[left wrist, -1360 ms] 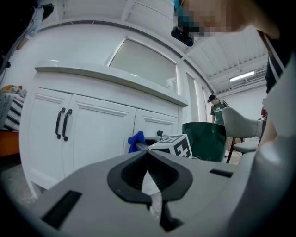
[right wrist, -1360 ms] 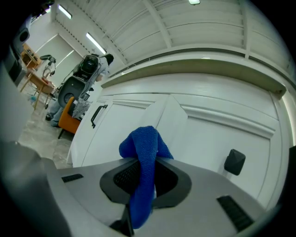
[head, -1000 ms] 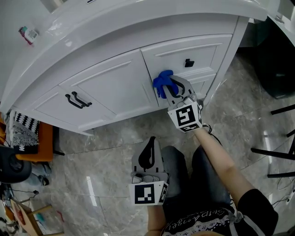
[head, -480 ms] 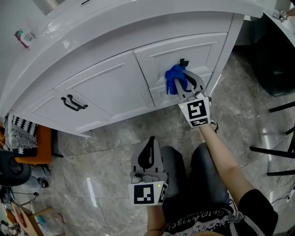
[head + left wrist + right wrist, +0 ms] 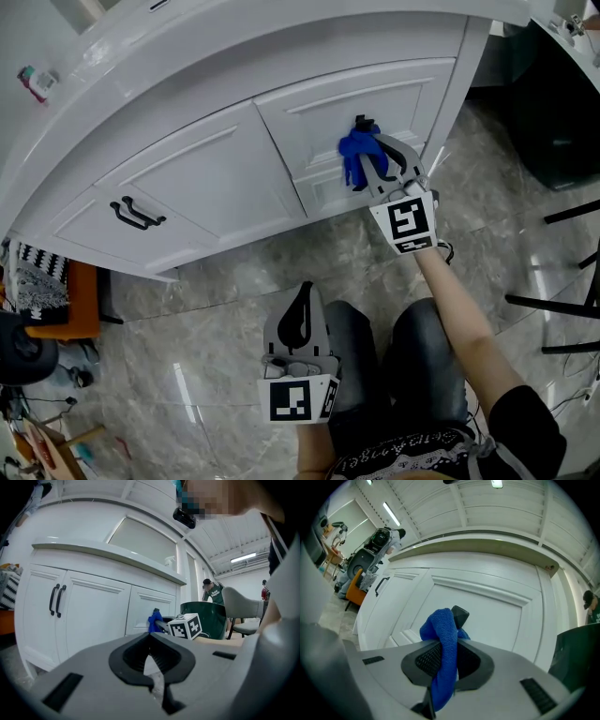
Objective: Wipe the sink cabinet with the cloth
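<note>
Left tongs (image 5: pixel 305 287) hang clenched and empty over my lap. Farther, right tongs (image 5: pixel 372 161) grasp the blue cloth (image 5: pixel 351 150), pressed on the sink cabinet (image 5: pixel 206 178) at its right drawer, beside the black knob (image 5: pixel 362 123). The cloth seems soft and light; holding its bunched middle is best.

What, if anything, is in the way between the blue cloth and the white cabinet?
Nothing visible blocks it. The blue cloth, clamped in the right gripper, is right up at the white drawer front. Only the small black knob sticks out just behind the cloth's top.
</note>
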### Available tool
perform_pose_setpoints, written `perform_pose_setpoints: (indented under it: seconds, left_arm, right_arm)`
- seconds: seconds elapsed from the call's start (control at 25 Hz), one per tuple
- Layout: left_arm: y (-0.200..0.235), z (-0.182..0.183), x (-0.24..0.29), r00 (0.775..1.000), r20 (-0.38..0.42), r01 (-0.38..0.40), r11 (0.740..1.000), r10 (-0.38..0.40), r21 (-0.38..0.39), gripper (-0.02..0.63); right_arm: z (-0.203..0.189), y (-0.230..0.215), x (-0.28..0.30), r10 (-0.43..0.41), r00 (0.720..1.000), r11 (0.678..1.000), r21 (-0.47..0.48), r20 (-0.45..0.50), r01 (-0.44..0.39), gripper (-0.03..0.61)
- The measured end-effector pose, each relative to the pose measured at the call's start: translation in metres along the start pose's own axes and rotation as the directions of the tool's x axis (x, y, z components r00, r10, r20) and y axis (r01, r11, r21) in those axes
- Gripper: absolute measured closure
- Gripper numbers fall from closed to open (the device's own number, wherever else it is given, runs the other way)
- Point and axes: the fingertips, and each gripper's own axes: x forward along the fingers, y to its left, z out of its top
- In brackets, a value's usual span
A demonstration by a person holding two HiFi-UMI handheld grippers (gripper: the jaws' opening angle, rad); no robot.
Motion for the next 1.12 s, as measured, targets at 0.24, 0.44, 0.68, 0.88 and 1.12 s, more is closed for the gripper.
perform_pose_setpoints:
  seconds: [0.24,0.44,0.68,0.88,1.12]
  left_arm:
    - [-0.008,-0.014,0.002,0.999,-0.031,0.032,0.999,-0.032,-0.01,0.609]
    - [-0.003,-0.011,-0.001,0.999,-0.024,0.026,1.0,-0.026,-0.01,0.609]
    - [0.0,-0.011,-0.004,1.0,-0.019,0.022,1.0,-0.023,-0.012,0.609]
    - [0.006,-0.011,-0.009,1.0,-0.017,0.006,1.0,-0.006,-0.015,0.609]
    - [0.008,-0.012,-0.012,1.0,-0.019,0.006,1.0,-0.006,-0.015,0.609]
  right_arm:
    - [-0.012,-0.024,-0.008,-0.06,0.998,0.998,0.004,-0.006,0.06,0.518]
    - [-0.023,-0.045,-0.017,-0.116,0.993,0.993,0.019,-0.031,0.117,0.518]
    - [-0.034,-0.069,-0.026,-0.164,0.984,0.986,-0.017,-0.068,0.163,0.518]
    - [-0.051,-0.098,-0.043,-0.239,0.966,0.97,0.006,-0.102,0.241,0.518]
    - [-0.076,-0.129,-0.057,-0.306,0.939,0.943,0.083,-0.158,0.321,0.518]
